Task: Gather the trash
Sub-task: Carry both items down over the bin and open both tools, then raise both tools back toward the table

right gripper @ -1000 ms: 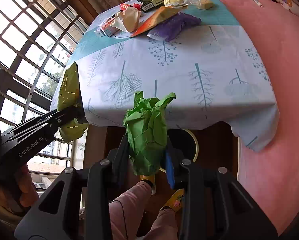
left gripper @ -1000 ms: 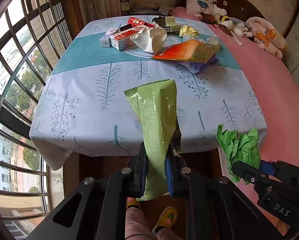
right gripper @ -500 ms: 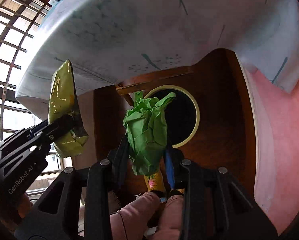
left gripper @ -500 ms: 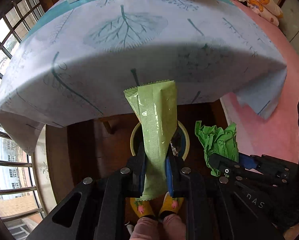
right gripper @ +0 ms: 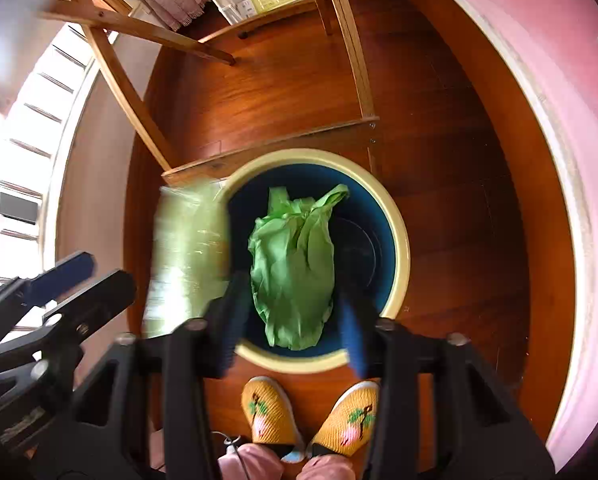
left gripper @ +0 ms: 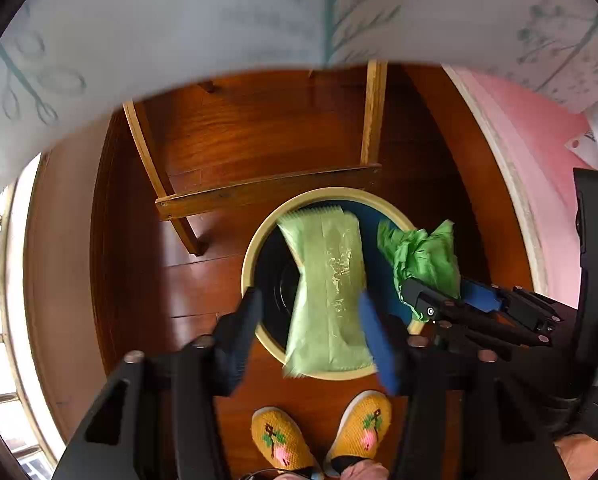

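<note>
Left wrist view looks straight down: the left gripper (left gripper: 307, 312) has its jaws spread wide, and the pale green wrapper (left gripper: 327, 292) lies loose between them, blurred, touching neither finger clearly, over the mouth of the bin (left gripper: 251, 256). Right wrist view shows the right gripper (right gripper: 291, 312) likewise parted, with the crumpled green plastic bag (right gripper: 295, 268) free between the fingers above the bin's dark blue inside. The bin has a cream rim and stands on the wooden floor (left gripper: 147, 280) just in front of the table's wooden crossbar (left gripper: 267, 192). Its bottom looks bare; whether either piece has reached it cannot be told. A person's yellow embroidered slippers (right gripper: 311, 416) stand just beside the near rim. The tablecloth edge (left gripper: 179, 20) hangs above, and a pink bedcover (right gripper: 559, 80) bounds the floor on the right. No writing is legible.
</note>
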The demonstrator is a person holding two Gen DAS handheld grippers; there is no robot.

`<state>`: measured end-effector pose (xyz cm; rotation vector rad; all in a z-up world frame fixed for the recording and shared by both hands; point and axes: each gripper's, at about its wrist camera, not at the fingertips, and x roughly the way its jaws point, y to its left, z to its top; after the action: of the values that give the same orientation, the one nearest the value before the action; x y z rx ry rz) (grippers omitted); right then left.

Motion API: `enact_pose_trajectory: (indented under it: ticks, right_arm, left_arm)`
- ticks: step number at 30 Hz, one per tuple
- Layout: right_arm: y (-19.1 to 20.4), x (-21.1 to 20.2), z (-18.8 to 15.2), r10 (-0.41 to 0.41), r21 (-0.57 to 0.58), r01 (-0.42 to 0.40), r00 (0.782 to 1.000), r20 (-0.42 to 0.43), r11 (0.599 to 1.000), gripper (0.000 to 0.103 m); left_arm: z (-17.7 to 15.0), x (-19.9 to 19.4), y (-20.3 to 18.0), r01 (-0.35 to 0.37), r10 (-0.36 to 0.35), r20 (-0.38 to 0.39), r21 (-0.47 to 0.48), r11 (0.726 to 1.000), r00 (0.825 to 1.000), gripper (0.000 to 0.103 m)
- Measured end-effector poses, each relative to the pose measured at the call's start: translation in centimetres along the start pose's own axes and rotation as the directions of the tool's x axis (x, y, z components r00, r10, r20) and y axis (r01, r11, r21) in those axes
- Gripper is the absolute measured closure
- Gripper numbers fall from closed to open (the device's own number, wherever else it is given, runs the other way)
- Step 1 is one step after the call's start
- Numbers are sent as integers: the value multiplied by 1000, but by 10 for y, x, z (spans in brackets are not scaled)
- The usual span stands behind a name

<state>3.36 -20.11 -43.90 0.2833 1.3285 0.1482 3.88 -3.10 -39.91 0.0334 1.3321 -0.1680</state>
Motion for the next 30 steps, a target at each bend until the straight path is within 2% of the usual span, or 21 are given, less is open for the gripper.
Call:
enact_pose_trajectory:
  ticks: [2,4,8,15,22,30]
  right_arm:
    - [-3,8,-5,-17,9,16,1000,17,1000,42]
    - [-4,12,-12,-30,15,29,999,33,999,41]
    - [-7,10,-33,-60,-11,61,995,79,998,40]
    - [26,-32,-21,-81,-4,82,993,89,997,39]
    - [56,-99,-14,-69,20,67,992,109,998,39]
    - [97,-212,-2,-71,10,70,985,156,997,33]
  left_arm:
    - [-2,10,6,-15,15,9,-4,1000,1000,26]
    - [-3,16,12,-27,27,5,-7,1000,1000,21]
    - [-3,16,21,-21,21,3,-20,1000,1000,20]
    - [-3,-19,22,-11,11,42,8,1000,999,20]
    - [0,-95,19,-26,24,89,26,999,996,20]
    - [12,-215,11,-40,32,177,44,998,984,20]
